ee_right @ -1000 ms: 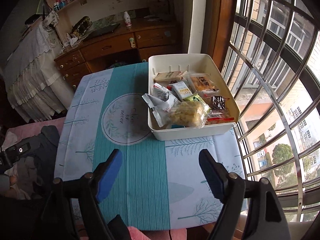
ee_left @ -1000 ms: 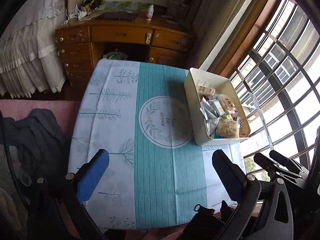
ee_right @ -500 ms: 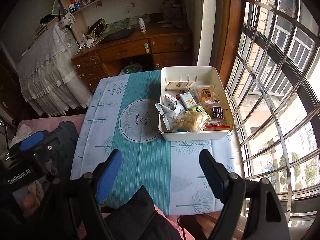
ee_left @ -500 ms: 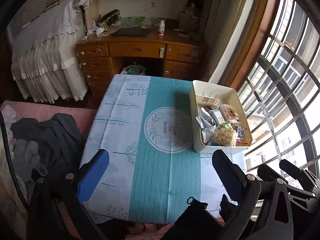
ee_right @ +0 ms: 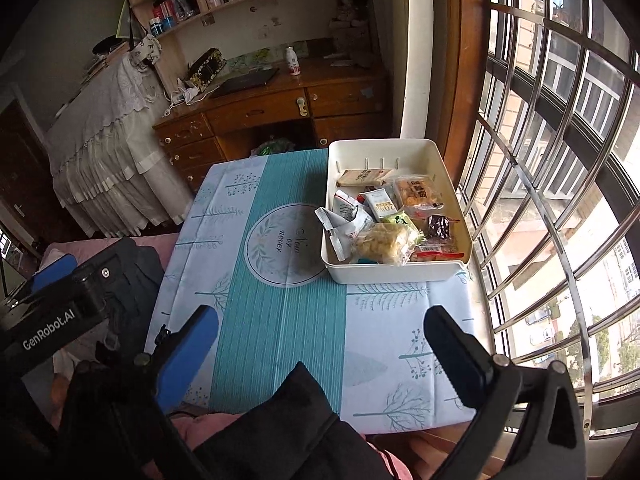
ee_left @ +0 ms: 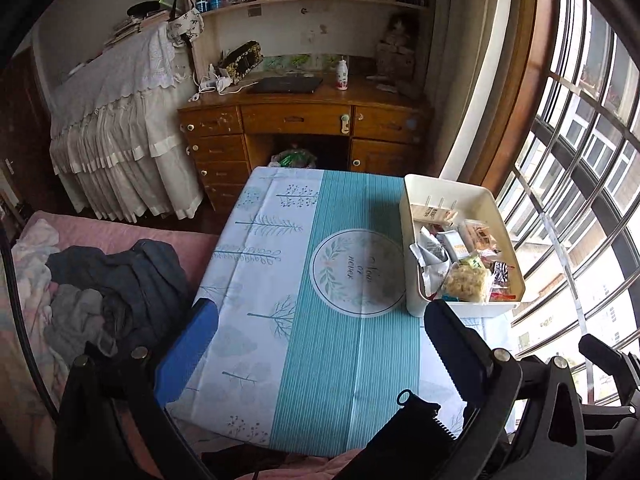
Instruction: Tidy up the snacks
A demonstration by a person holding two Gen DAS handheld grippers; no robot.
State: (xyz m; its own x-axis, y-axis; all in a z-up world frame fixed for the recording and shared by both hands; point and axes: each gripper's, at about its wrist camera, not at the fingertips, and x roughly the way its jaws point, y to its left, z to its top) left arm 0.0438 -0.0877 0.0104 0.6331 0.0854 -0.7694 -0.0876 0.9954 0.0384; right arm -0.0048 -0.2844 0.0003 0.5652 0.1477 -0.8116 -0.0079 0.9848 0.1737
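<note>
A white plastic bin (ee_right: pixel 394 272) sits at the far right corner of the small table (ee_right: pixel 280 340), hard against the barred window (ee_right: pixel 560 160), and the snacks are all inside it: a tan wrapped bar (ee_right: pixel 363 176) lying across the far end, a clear pack of orange biscuits (ee_right: pixel 416 193), a small white carton (ee_right: pixel 380 204), crumpled silver-white wrappers (ee_right: pixel 344 216) on the left side, a bag of pale puffed pieces (ee_right: pixel 382 242) at the near end and a dark wrapped sweet (ee_right: pixel 439 226) by the right wall. The print on most packets is too small to read (only a "20" on the carton comes through), and whatever lies under the top layer is hidden. The tablecloth, teal striped down the middle with a round leafy emblem (ee_left: pixel 358 272), is otherwise bare. The right gripper (ee_right: pixel 320 356) hangs over the near edge of the table, its jaws just having widened to full spread with nothing between them; the left gripper (ee_left: pixel 320 356) likewise stands wide apart and empty over the near left part of the cloth. A dark sleeve (ee_right: pixel 296 432) cuts off the near edge of the table. To the left lies a heap of dark clothing (ee_left: pixel 120 280) on a pink bedcover; beyond the table stands a wooden desk (ee_left: pixel 304 128) with a closed laptop (ee_left: pixel 286 85) and a small white bottle (ee_left: pixel 342 75), bookshelves above.
</note>
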